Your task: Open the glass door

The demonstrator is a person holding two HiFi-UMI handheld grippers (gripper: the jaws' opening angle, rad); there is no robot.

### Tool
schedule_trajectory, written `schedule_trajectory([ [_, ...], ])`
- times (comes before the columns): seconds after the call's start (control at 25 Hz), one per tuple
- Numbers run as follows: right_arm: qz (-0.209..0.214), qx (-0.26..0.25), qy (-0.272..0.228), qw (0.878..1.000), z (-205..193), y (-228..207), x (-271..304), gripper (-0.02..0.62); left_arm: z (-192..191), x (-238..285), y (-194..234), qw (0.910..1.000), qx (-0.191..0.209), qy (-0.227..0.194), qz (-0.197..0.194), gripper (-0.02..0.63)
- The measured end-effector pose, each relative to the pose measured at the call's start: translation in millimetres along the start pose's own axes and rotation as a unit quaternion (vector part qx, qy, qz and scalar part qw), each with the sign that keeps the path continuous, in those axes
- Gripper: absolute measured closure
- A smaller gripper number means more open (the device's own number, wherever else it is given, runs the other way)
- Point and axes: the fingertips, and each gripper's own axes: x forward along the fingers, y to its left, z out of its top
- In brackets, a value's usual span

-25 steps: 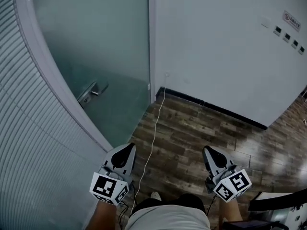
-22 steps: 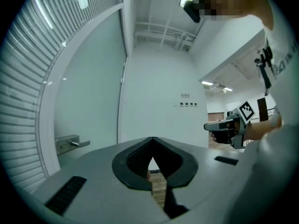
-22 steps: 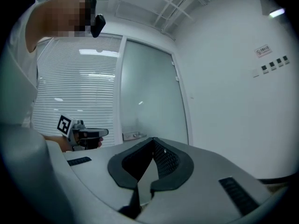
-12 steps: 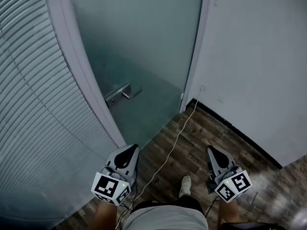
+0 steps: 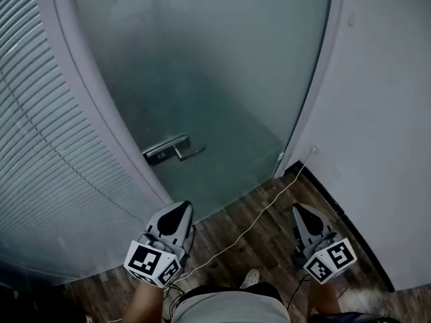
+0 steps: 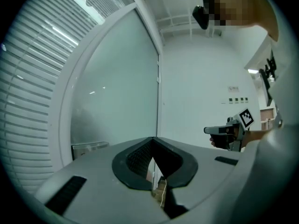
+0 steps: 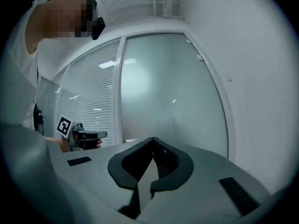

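Observation:
The frosted glass door (image 5: 202, 79) fills the middle of the head view, and it stands closed in its pale frame. Its metal lever handle (image 5: 174, 151) sits low on the left side, with the plate also in the left gripper view (image 6: 88, 148). My left gripper (image 5: 176, 210) is held level just below and in front of the handle, apart from it, shut and empty. My right gripper (image 5: 301, 210) is level near the door's right frame, shut and empty. In the right gripper view the jaws (image 7: 150, 171) face the glass (image 7: 168, 92).
A panel of horizontal blinds (image 5: 40, 147) runs along the left of the door. A white wall (image 5: 384, 113) with a black skirting (image 5: 350, 227) stands on the right. A thin white cable (image 5: 249, 227) trails over the wood floor by the person's shoe (image 5: 250, 276).
The view has swung so that the door and its handle now lie straight ahead and nearer. Both grippers have moved along with the person and stay shut.

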Motion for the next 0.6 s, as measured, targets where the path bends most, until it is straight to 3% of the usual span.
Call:
schedule_trajectory([
  [0.28, 0.105, 0.001, 0.015, 0.994, 3, -46, 48, 0.594, 6, 22, -4, 0.995, -0.008, 0.005, 0.099, 0.606],
  [0.6, 0.19, 0.014, 0.023, 0.981, -7, -33, 100, 0.594, 3, 12, 17, 0.9849, -0.004, 0.01, 0.173, 0.606],
])
